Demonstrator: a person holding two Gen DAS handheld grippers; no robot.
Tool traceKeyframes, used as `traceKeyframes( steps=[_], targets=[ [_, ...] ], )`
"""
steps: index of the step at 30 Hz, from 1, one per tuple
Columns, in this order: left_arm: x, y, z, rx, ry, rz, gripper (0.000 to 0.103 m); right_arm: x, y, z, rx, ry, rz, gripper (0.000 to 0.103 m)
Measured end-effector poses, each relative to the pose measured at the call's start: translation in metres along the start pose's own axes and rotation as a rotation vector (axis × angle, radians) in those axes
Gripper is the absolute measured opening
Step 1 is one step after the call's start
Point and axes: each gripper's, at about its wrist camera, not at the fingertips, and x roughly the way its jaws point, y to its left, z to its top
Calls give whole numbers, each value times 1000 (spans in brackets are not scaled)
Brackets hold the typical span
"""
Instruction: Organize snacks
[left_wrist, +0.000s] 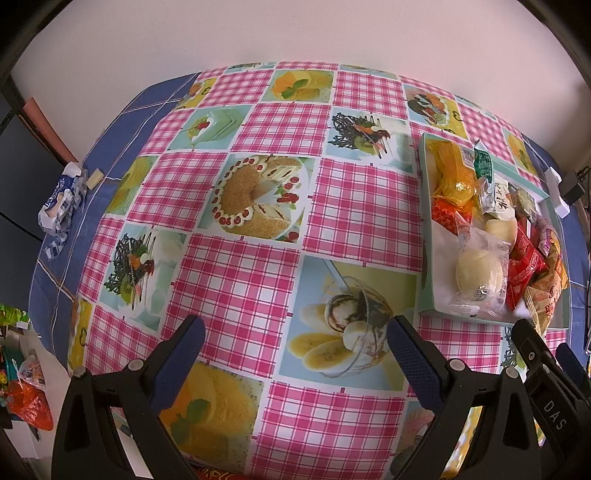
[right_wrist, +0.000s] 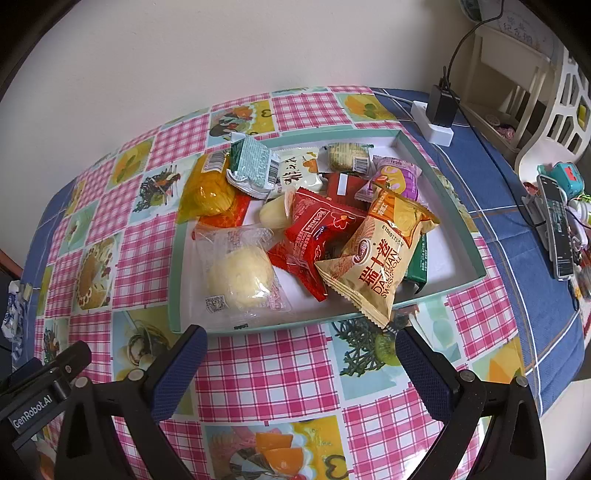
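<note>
1. The table (right_wrist: 258, 373) wears a pink-check dessert-print cloth over blue.
2. A shallow green tray (right_wrist: 458, 225) of snacks sits on it.
3. A white power strip (right_wrist: 436, 127) lies behind.
4. A phone (right_wrist: 556, 225) rests at the right edge.
5. A crumpled blue-white wrapper (left_wrist: 61, 201) sits far left.

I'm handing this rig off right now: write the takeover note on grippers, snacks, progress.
Left gripper: open, empty, above bare tablecloth.
Right gripper: open, empty, just short of the tray's near rim.
Snacks: all visible packets lie jumbled in the shallow mint-green cardboard tray; the tan Swiss roll bag overhangs its near rim, beside the clear-wrapped pale round bun.
Done: collected.
Left: possibly sorting the jumble.
</note>
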Motion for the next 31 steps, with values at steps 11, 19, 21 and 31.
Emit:
traceKeyframes(
  steps=[11,19,21,31],
  targets=[
    [0,-1,1,-1,1,1,99,1,1,0,2,2,-1,103],
    [2,1,0,0,6,2,99,1,0,0,3,2,-1,103],
    [2,2,-1,0,10,4,99,1,1,1,2,2,-1,103],
    [-2,6,0,-23,-2,-17,99,2,1,-2,2,1,-3,103]
  ],
)
